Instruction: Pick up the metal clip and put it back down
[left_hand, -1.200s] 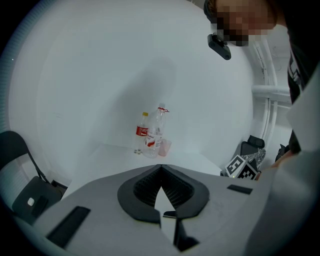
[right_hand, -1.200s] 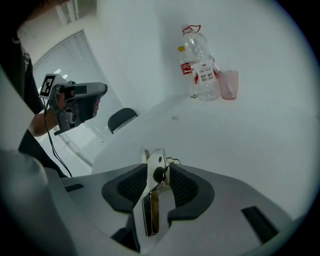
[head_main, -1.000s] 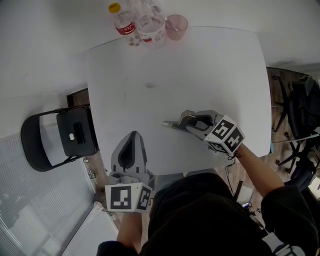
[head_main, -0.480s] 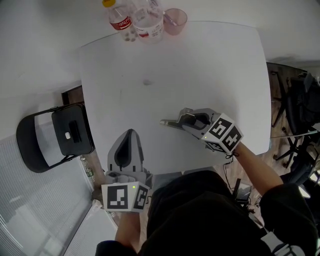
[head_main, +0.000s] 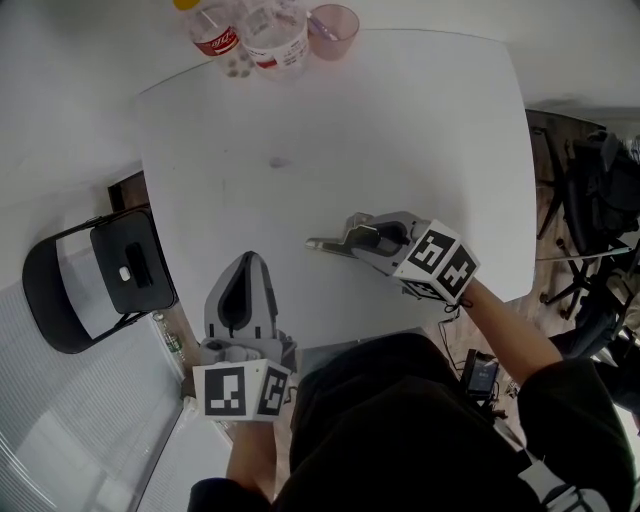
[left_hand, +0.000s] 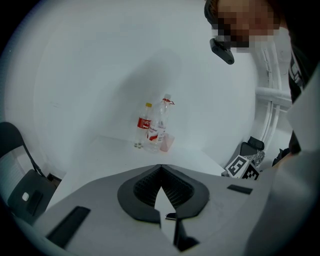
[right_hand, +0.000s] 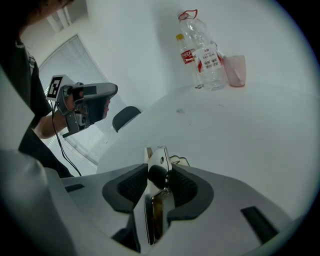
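The metal clip (right_hand: 155, 202) is a shiny folded steel piece with a black roller, standing on edge between the pads of my right gripper (right_hand: 160, 167), which is shut on it. In the head view the right gripper (head_main: 318, 244) points left over the near part of the white table (head_main: 400, 130), with the clip's (head_main: 330, 245) tip poking out of its jaws; I cannot tell whether the clip touches the table. My left gripper (head_main: 247, 262) hangs at the table's near left edge, jaws together and empty, and in its own view the left gripper's (left_hand: 160, 167) tips meet.
At the far edge stand a cola bottle (head_main: 212, 30), a clear water bottle (head_main: 272, 35) and a pink cup (head_main: 335, 25). A small dark speck (head_main: 279, 162) lies mid-table. A black folding chair (head_main: 100, 285) is left of the table, and more chairs (head_main: 600, 200) are on the right.
The head view has drifted, so the table and bottles sit further left and up. My right gripper keeps its hold on the clip; both grippers have barely shifted.
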